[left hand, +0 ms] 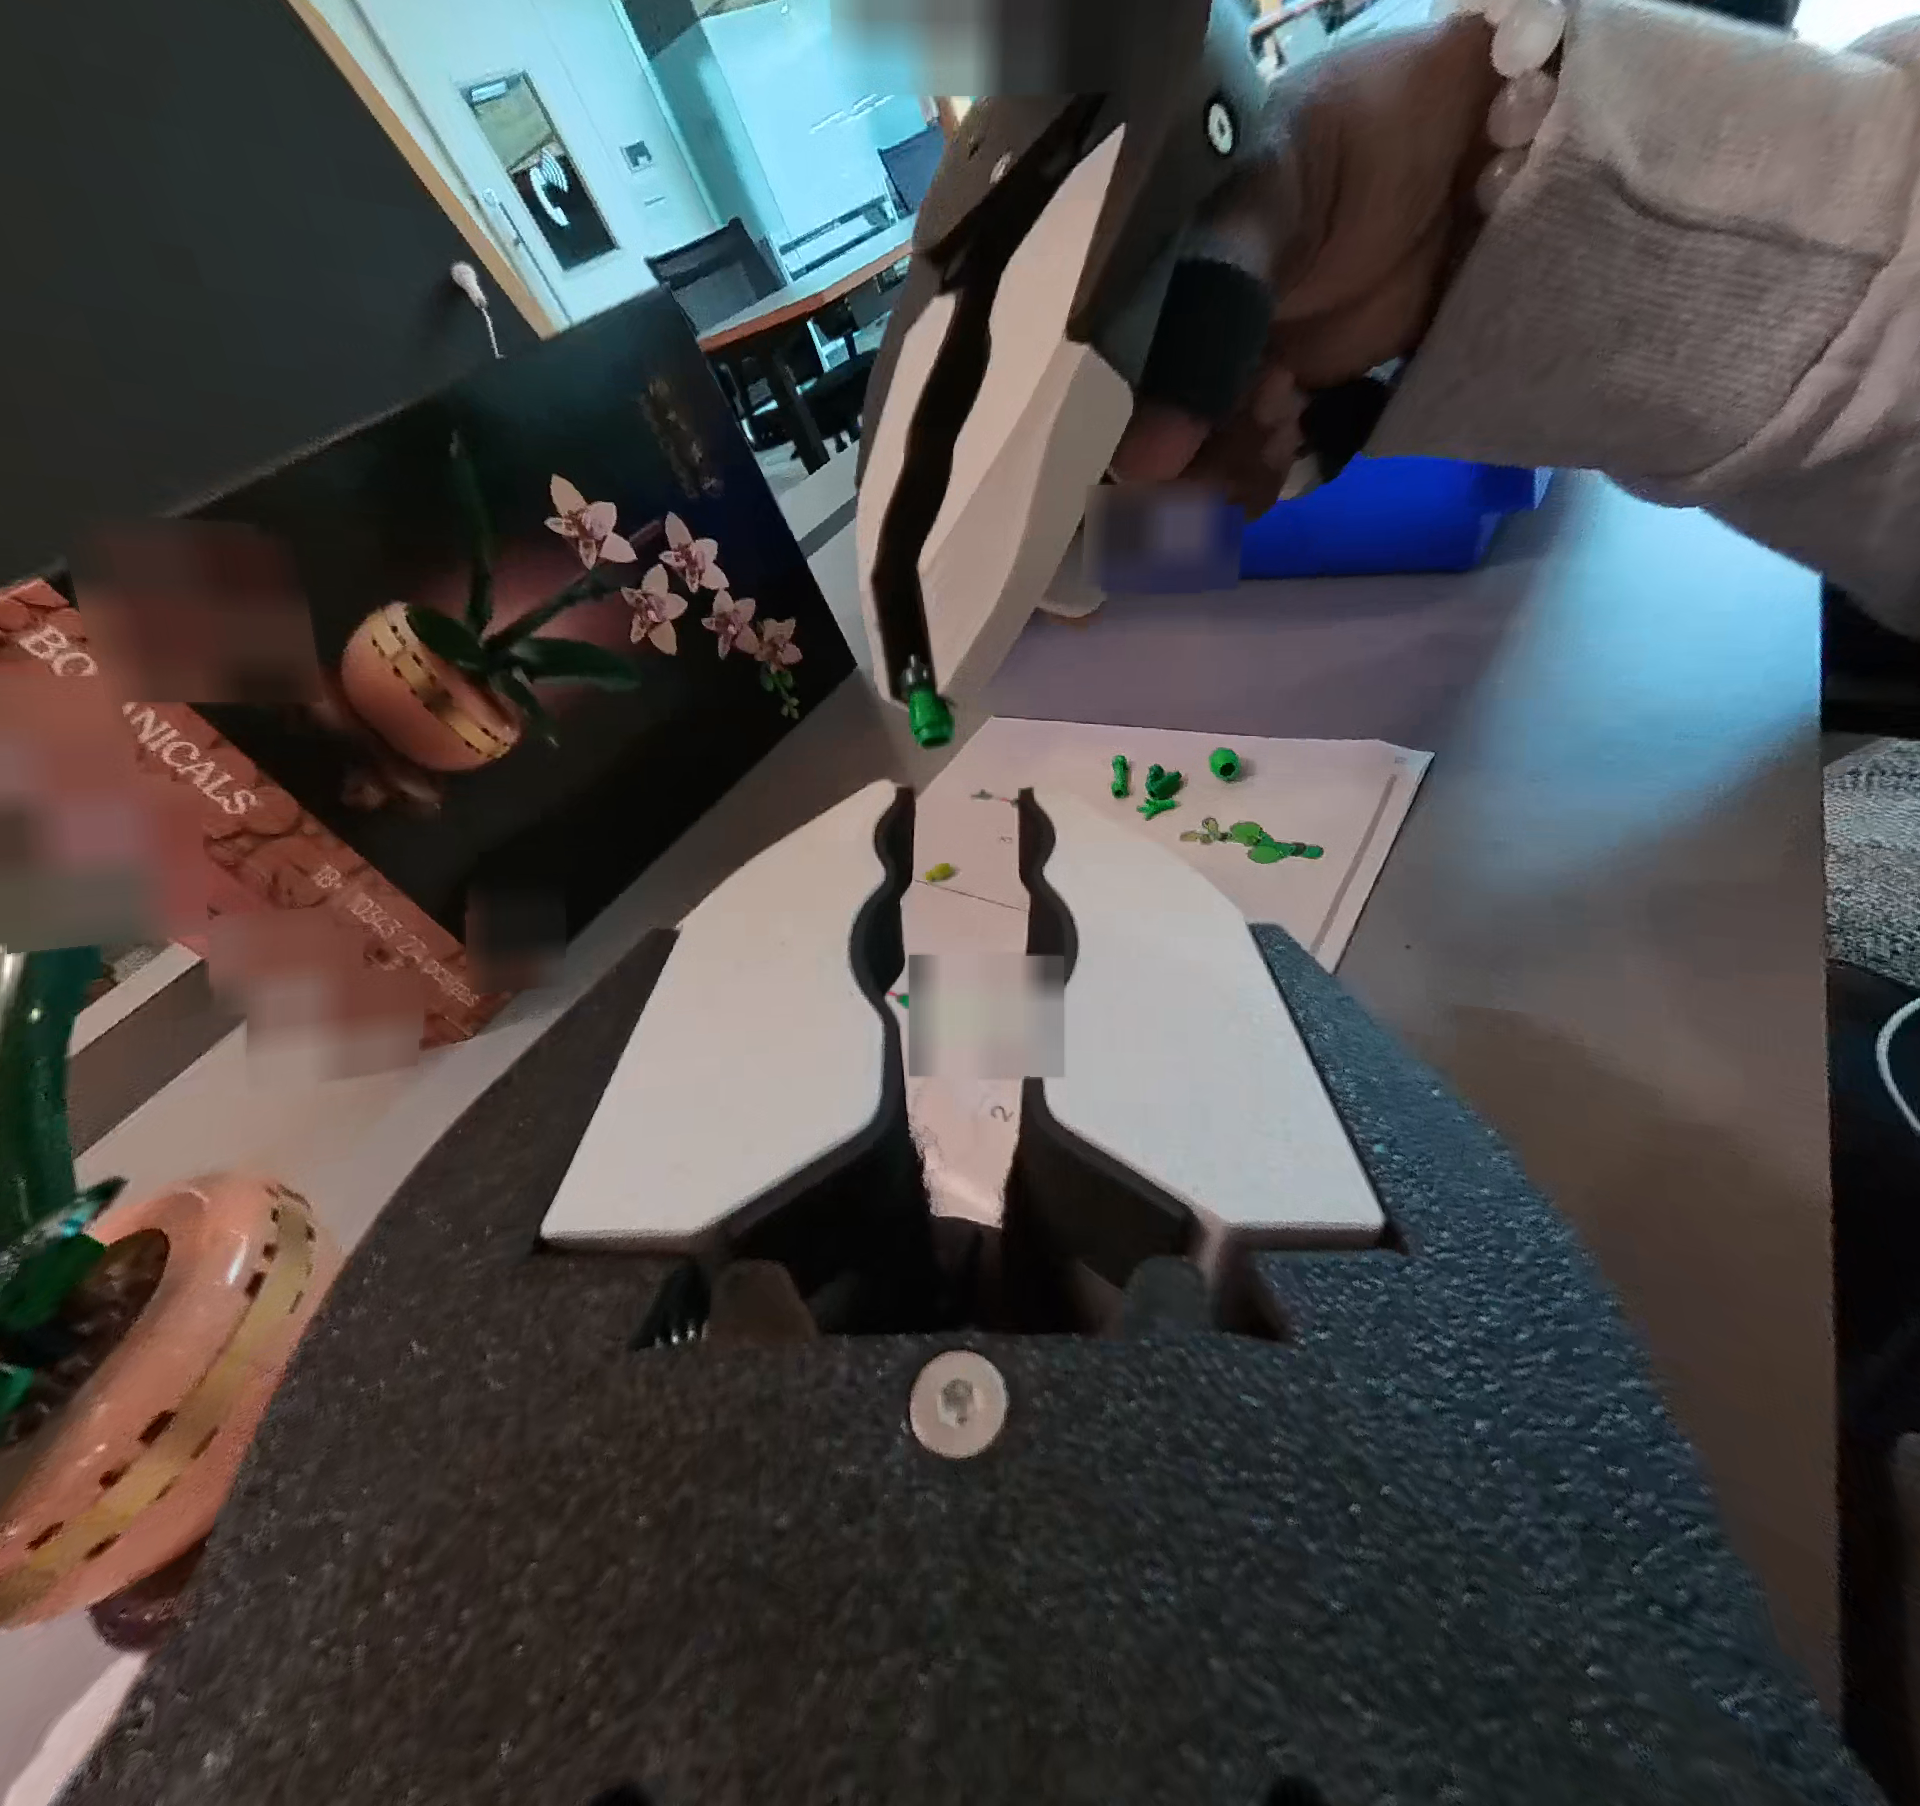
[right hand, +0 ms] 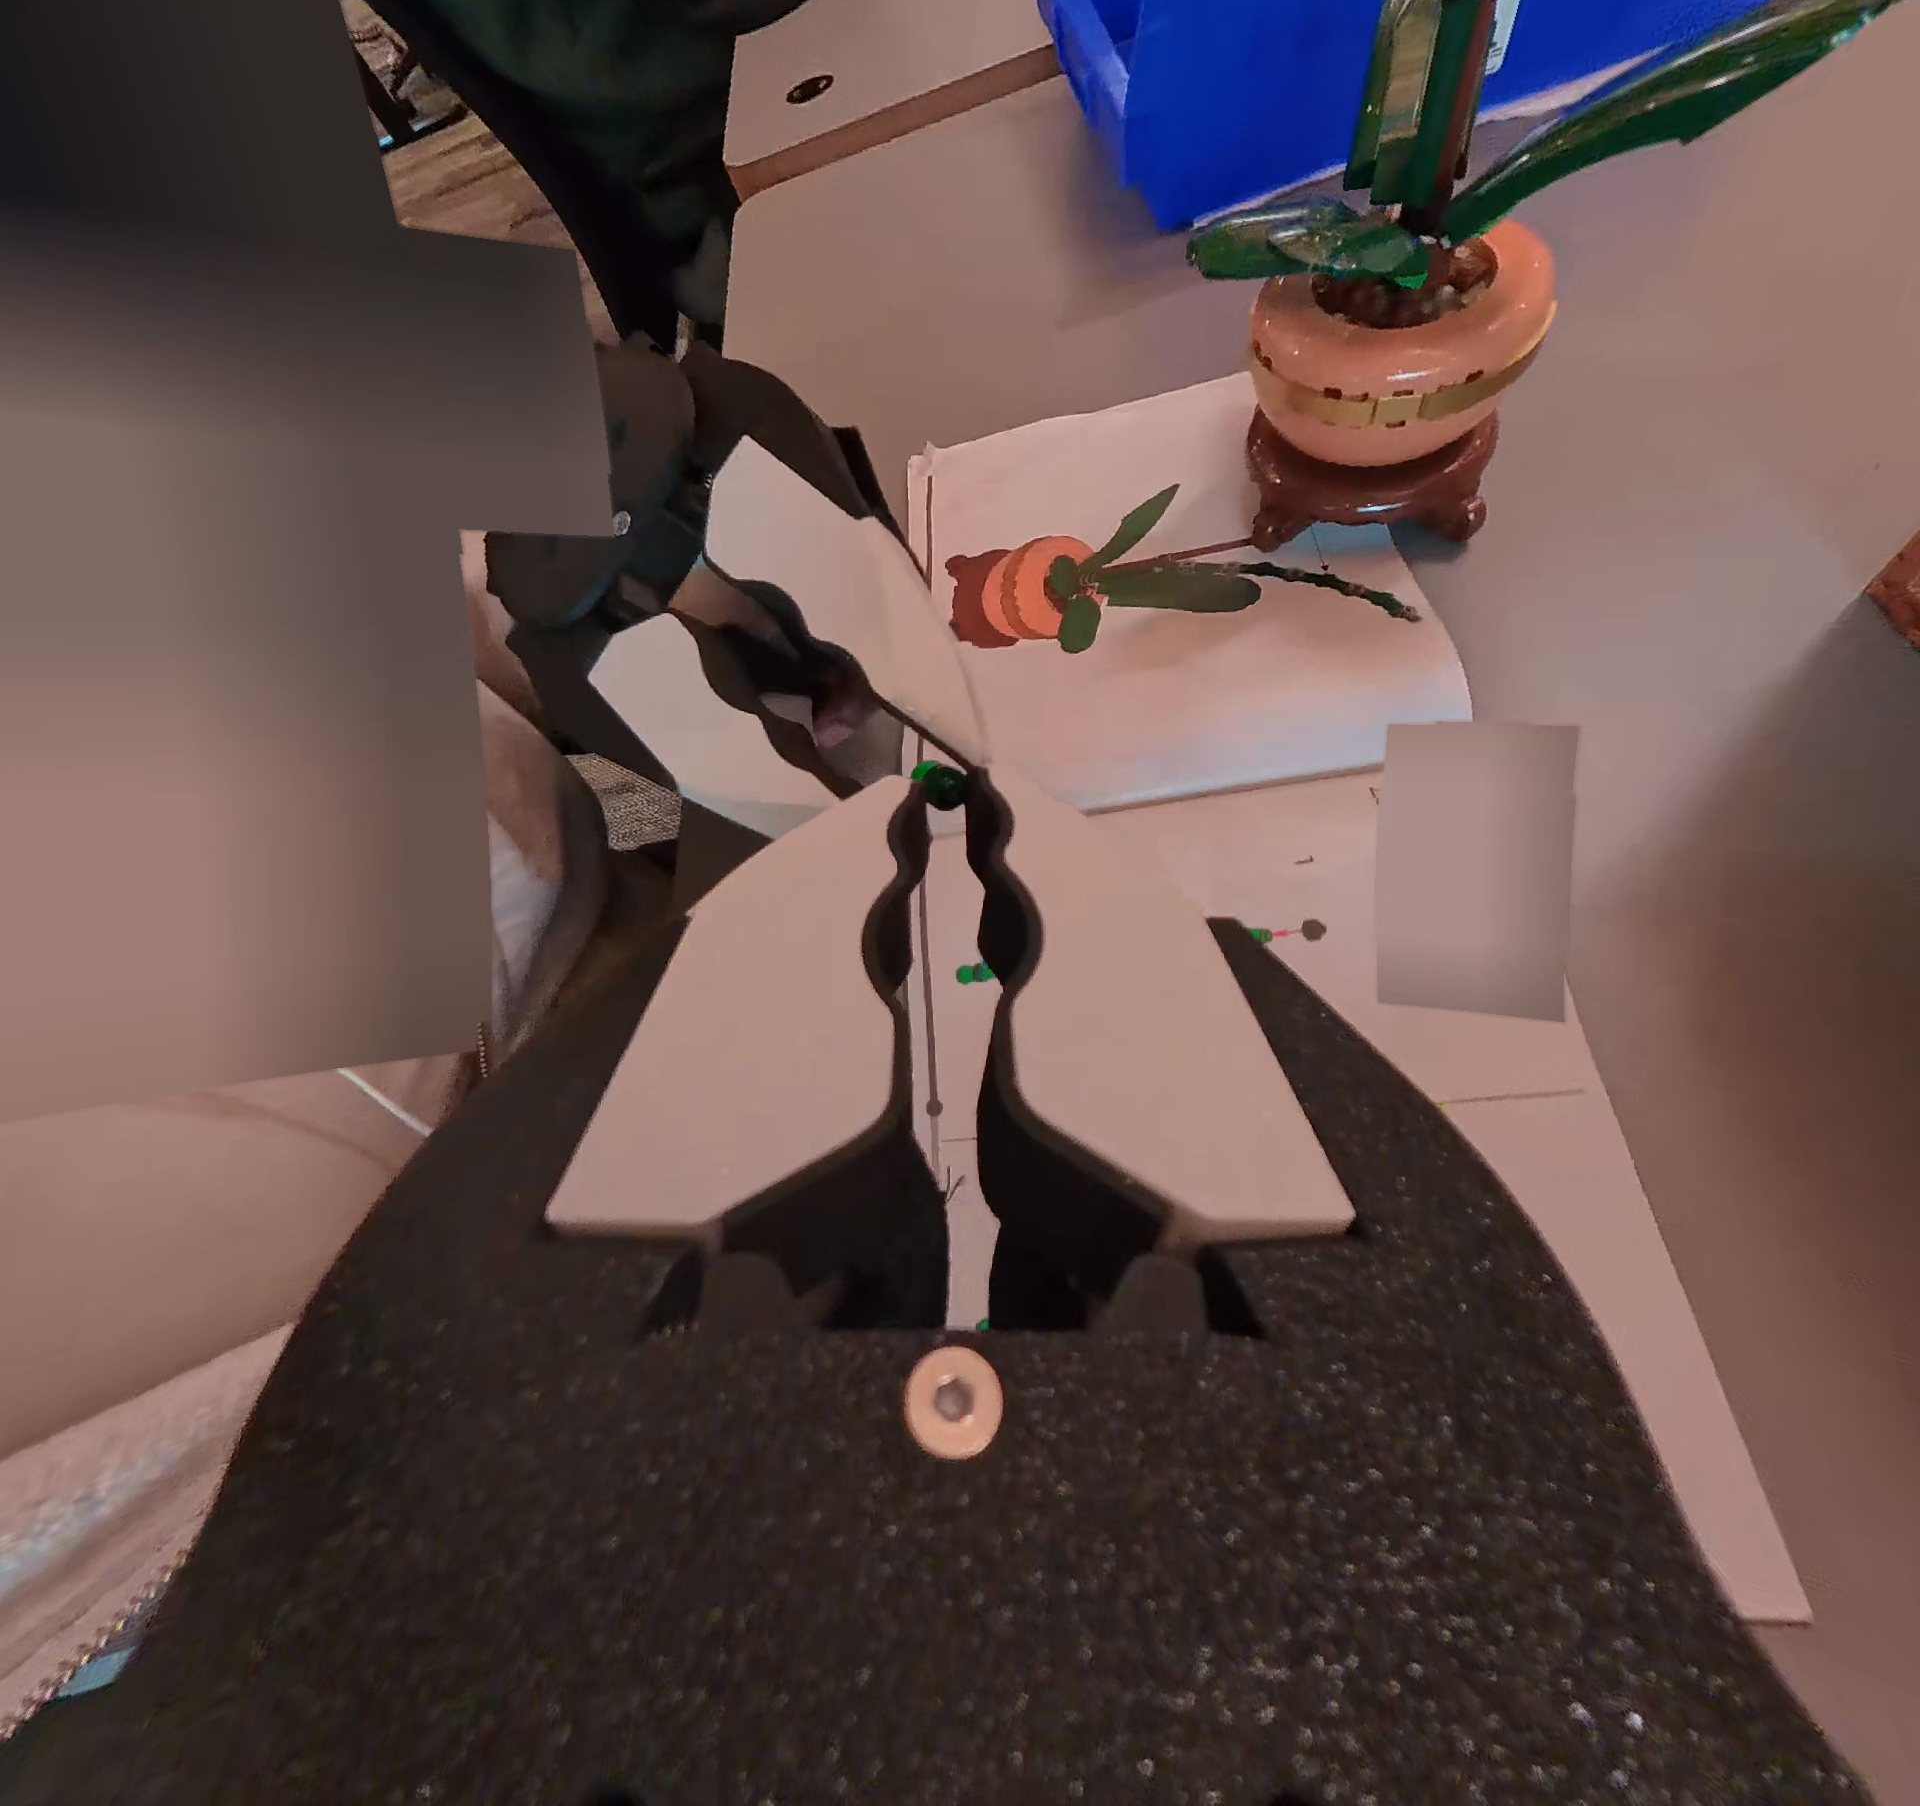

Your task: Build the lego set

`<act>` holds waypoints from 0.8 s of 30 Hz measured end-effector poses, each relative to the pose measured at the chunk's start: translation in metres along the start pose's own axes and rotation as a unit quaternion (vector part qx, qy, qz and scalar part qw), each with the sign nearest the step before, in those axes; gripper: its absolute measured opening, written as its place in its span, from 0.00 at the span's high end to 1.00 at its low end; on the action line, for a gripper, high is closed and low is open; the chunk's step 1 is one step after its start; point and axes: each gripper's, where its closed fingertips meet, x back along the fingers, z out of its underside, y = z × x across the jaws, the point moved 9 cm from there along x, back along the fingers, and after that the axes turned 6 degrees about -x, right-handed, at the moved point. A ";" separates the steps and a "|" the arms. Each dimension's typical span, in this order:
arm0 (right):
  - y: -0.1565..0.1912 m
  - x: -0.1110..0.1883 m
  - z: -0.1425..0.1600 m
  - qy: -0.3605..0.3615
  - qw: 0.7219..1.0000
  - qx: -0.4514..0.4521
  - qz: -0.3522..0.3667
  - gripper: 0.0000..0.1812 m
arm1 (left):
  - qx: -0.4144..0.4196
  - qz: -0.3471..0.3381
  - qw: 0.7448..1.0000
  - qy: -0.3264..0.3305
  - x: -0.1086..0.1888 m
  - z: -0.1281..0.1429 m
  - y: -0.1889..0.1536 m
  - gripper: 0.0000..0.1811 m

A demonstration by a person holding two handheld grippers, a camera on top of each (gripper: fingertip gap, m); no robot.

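Observation:
My right gripper (right hand: pixel 940 792) is shut on a small green stem piece (right hand: pixel 941 782) at its fingertips. In the left wrist view the right gripper (left hand: pixel 920 691) hangs from above, held by a hand, with the green piece (left hand: pixel 923 715) sticking out below its tips. My left gripper (left hand: pixel 964 798) is open and empty, its tips just below that piece. In the right wrist view the left gripper (right hand: pixel 914 750) comes in from the left, jaws apart, tips close to the piece. The pink orchid pot model (right hand: pixel 1403 343) with green leaves stands at the back right.
Several loose green pieces (left hand: pixel 1216 800) lie on white paper (left hand: pixel 1351 821). An open instruction booklet (right hand: pixel 1195 696) lies in front of the pot. A blue bin (right hand: pixel 1226 42) stands behind it. The set's box (left hand: pixel 499 634) stands upright on the left, and the pot (left hand: pixel 135 1393) is at the lower left. The tips of both grippers are at nearly the same place. From either gripper's tips it is about 20 centimetres to the pink orchid pot model (right hand: pixel 1403 343). My left wrist view (left hand: pixel 200 1237) looks at it from another angle.

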 end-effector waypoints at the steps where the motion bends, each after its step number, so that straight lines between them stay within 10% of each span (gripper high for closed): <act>1: 0.000 -0.002 -0.003 0.005 1.000 0.002 -0.001 0.96 | 0.004 -0.001 1.000 -0.002 0.001 -0.001 0.004 0.90; 24: -0.002 -0.018 -0.012 0.014 1.000 0.009 -0.001 0.96 | 0.064 -0.017 0.997 -0.028 0.013 0.012 0.014 0.93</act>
